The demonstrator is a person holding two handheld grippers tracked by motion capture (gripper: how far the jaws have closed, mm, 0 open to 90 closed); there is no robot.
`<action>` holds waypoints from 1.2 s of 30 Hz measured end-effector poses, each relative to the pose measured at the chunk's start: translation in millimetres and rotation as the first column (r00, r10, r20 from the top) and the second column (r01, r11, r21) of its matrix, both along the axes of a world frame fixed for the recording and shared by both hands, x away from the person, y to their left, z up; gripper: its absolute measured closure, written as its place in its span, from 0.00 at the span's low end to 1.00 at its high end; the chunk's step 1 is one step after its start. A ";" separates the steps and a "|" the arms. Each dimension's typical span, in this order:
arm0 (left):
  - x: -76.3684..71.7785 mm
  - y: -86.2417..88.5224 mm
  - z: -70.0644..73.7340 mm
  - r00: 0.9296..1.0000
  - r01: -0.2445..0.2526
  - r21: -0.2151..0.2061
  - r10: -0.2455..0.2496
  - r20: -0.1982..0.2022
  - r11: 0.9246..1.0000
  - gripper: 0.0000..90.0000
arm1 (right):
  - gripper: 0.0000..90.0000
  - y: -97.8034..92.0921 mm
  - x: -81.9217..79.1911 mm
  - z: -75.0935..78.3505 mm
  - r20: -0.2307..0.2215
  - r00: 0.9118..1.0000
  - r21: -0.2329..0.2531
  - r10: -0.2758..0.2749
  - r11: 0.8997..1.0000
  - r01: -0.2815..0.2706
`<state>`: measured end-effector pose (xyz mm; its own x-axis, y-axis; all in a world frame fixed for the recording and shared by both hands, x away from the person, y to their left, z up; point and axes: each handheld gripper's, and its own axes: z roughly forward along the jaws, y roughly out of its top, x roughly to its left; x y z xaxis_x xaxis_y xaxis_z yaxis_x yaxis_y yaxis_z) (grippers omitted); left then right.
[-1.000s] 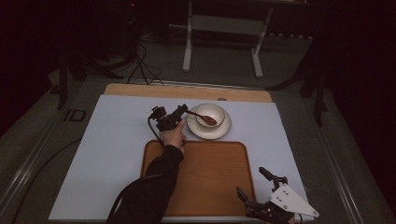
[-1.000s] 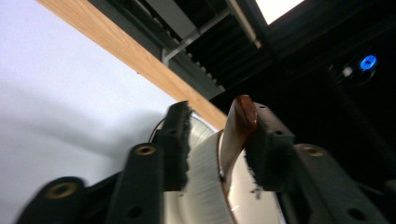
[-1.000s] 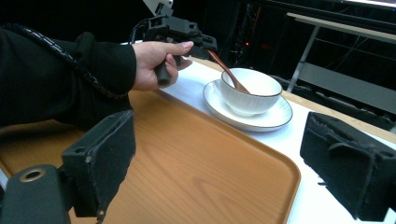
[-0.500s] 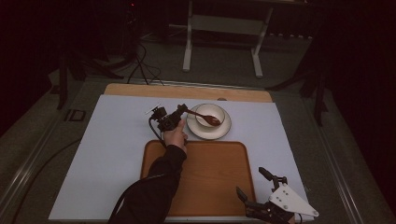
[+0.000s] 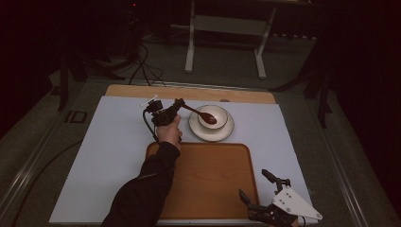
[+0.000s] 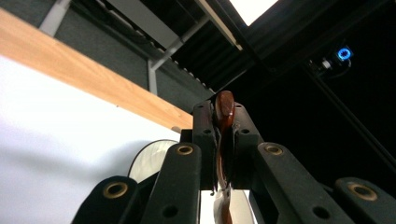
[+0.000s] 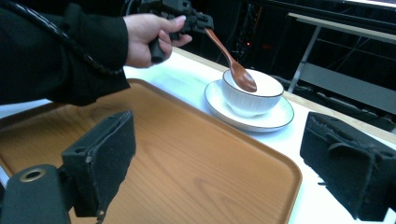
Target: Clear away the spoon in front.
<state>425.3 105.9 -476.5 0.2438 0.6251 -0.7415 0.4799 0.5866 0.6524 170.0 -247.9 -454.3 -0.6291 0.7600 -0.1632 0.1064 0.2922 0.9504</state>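
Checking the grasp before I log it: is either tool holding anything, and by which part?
The left tool grips the wooden spoon by the end of its handle, its head at the bowl. The right tool is open, holding nothing.

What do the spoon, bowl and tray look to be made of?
Spoon: probably wood, glossy reddish-brown lacquer.
Bowl: likely glazed ceramic, white, ribbed, dark rim line.
Tray: wood or wood-look laminate, visible grain, matte finish.

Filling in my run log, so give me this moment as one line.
left gripper: shut on spoon, its tip over the bowl | bowl: on saucer | right gripper: open, near tray corner
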 end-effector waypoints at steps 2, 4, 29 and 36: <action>-1.3 4.5 7.2 1.000 0.007 0.007 -0.007 0.008 1.000 0.93 | 0.12 0.1 0.1 -0.1 -0.002 1.000 0.000 -0.001 1.000 0.001; -2.9 10.2 13.9 1.000 0.015 0.005 -0.015 0.019 1.000 0.93 | 0.12 0.2 0.1 0.0 -0.001 1.000 0.000 0.000 1.000 0.000; -42.3 64.5 100.3 0.964 0.211 0.214 -0.239 0.115 0.954 0.93 | 0.12 3.3 1.2 -0.2 -0.006 1.000 -0.004 0.000 1.000 0.000; -53.2 73.7 109.6 0.944 0.273 0.288 -0.313 0.104 0.918 0.93 | 0.12 2.7 0.6 0.5 -0.004 1.000 0.000 -0.004 1.000 0.004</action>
